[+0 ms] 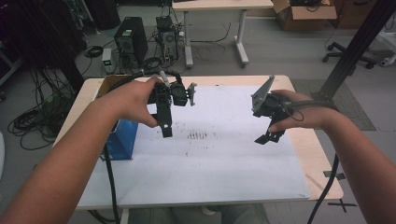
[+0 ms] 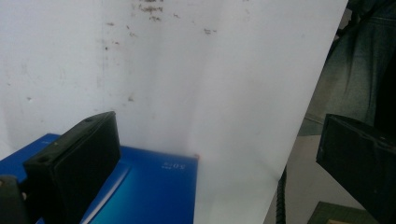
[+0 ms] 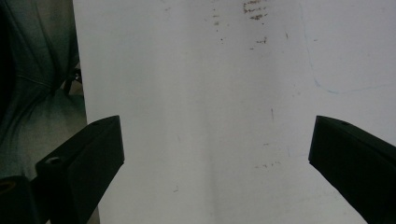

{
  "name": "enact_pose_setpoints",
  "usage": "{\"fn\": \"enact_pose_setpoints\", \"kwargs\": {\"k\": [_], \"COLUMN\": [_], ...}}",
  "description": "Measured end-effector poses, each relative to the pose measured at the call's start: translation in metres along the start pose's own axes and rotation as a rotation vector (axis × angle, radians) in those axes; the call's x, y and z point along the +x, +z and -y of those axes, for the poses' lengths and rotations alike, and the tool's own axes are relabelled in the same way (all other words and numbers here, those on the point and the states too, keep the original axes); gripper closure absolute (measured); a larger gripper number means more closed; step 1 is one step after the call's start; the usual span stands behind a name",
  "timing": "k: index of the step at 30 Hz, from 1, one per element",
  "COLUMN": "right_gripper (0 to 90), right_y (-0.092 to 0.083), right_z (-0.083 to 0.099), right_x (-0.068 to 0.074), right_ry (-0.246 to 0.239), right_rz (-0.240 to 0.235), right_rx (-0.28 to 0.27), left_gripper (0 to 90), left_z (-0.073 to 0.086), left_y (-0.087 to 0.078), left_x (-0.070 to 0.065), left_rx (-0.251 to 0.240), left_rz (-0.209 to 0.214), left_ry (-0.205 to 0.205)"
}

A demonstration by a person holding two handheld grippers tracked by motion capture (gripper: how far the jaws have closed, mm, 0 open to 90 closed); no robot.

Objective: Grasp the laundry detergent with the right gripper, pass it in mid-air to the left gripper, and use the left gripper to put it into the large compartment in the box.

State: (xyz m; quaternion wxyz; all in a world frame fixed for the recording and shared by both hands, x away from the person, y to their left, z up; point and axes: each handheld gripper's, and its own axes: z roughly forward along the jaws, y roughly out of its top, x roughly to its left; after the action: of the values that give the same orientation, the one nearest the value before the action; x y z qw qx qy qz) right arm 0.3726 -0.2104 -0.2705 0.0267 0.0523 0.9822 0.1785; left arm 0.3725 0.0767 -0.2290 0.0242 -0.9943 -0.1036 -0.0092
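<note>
Clearly both grippers are held up above the counter (image 1: 299, 154), each with its jaws spread wide and nothing between them. The left gripper (image 1: 164, 122) hangs over the near-left part of the white sheet (image 1: 219, 158), jaws pointing down, just beside the blue box (image 1: 122, 140) that stands at the sheet's left edge; it touches neither box nor sheet. The right gripper (image 1: 270, 136) is well apart from it, over the sheet's right side, tilted toward the middle and equally empty. From the left gripper view, the gripper (image 2: 212, 158) frames the blue box (image 2: 154, 191) lying low between its jaws, closer to the left one, with pale print on its top face that is too small to read, and the sheet's edge with a trouser leg beyond. The right gripper view has its gripper (image 3: 215, 163) over bare white sheet (image 3: 210, 93), marked with faint brown specks and a thin blue pen line.
</note>
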Motion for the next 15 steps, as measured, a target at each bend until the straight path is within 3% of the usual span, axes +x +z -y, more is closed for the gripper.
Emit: {"fn": "enact_pose_setpoints", "kwargs": {"k": [15], "right_gripper": [3.5], "right_y": [-0.0027], "right_z": [-0.0011], "right_x": [-0.0002], "right_ry": [0.001], "right_rz": [0.004], "right_rx": [-0.005], "left_gripper": [0.2], "left_z": [0.0024], "left_y": [-0.0010], "left_x": [-0.0001], "left_rx": [-0.007], "left_rz": [-0.001], "left_ry": [0.005]}}
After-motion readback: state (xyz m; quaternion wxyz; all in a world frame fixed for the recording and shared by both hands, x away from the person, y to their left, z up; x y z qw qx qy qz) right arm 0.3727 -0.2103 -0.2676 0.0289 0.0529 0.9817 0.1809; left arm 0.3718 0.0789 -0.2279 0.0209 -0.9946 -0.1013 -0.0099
